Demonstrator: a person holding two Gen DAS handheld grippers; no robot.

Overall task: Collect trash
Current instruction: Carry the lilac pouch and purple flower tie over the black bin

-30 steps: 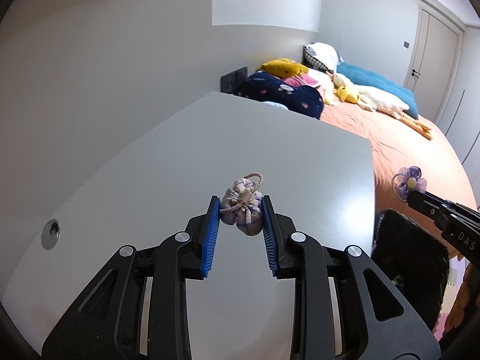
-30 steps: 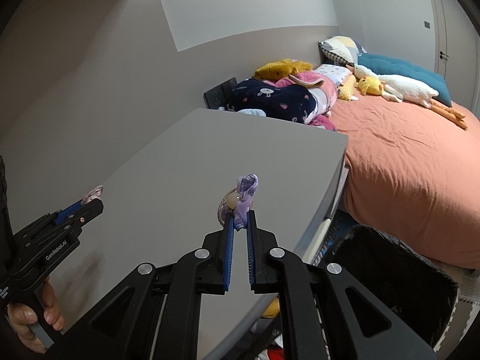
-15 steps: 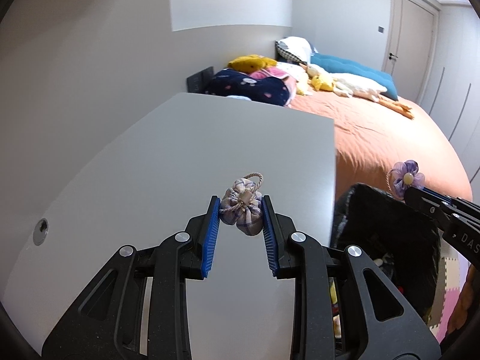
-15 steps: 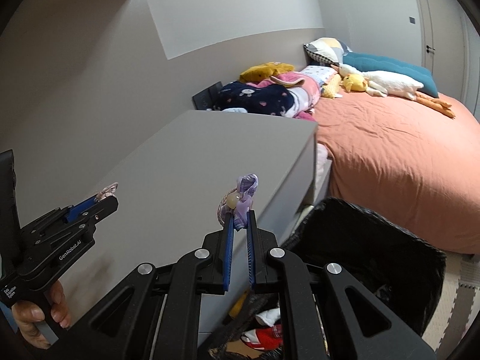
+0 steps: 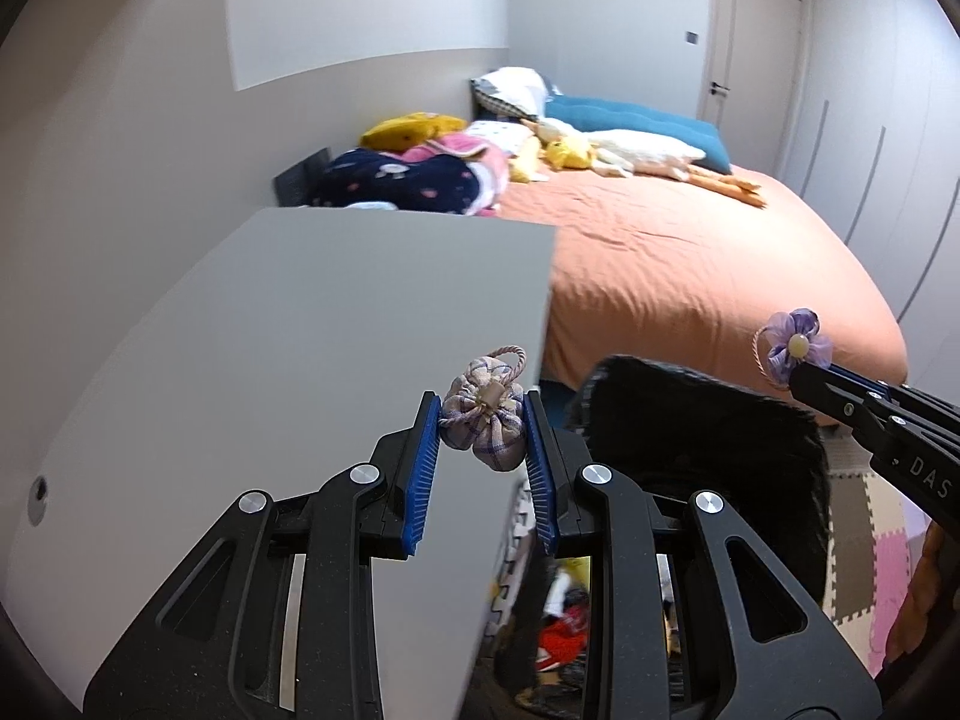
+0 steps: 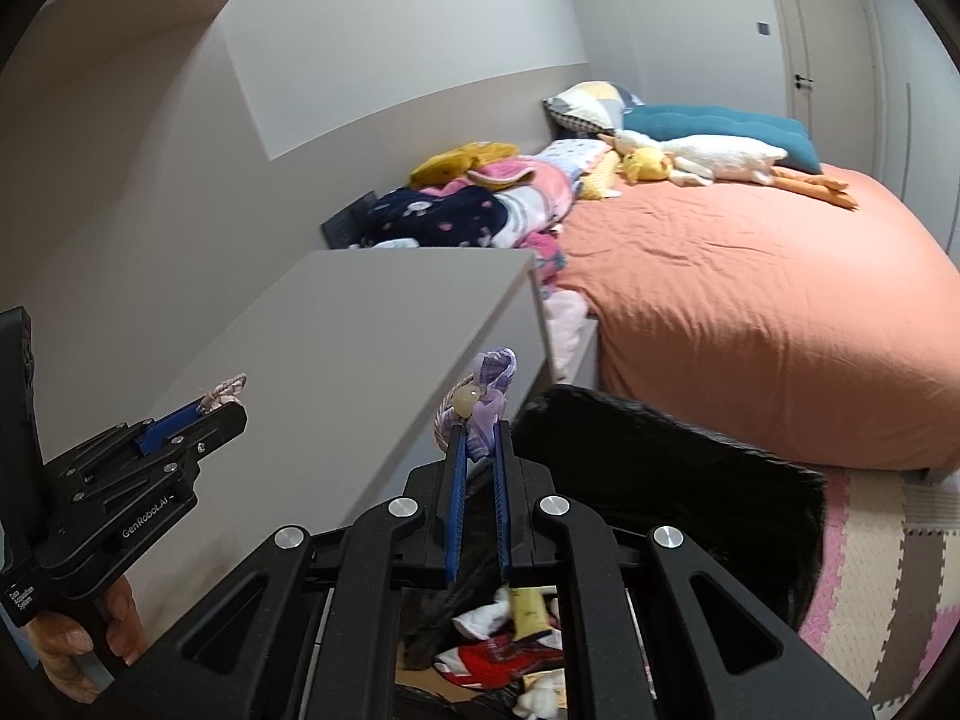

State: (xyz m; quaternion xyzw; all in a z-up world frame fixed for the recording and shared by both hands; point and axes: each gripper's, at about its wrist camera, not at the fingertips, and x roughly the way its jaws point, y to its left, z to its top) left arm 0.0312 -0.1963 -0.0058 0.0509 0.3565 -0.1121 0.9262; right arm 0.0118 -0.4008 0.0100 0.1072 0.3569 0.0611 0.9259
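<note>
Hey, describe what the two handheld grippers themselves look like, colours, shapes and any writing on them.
Both are matte black plastic with cut-out linkage arms and silver round rivets. The left gripper and right gripper have blue ribbed pads. White lettering runs along the side of each body. No cables or sleeves show.

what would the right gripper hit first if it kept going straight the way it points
Probably the black trash bag. The right gripper, shut on a purple flower, points down over the bag's near rim, beside the desk edge. Depth is unclear, so it could land on the trash inside instead.

An orange bed (image 5: 690, 276) carries plush toys (image 6: 702, 159) and pillows (image 5: 636, 120); a grey desk (image 5: 288, 324) stands beside it.
</note>
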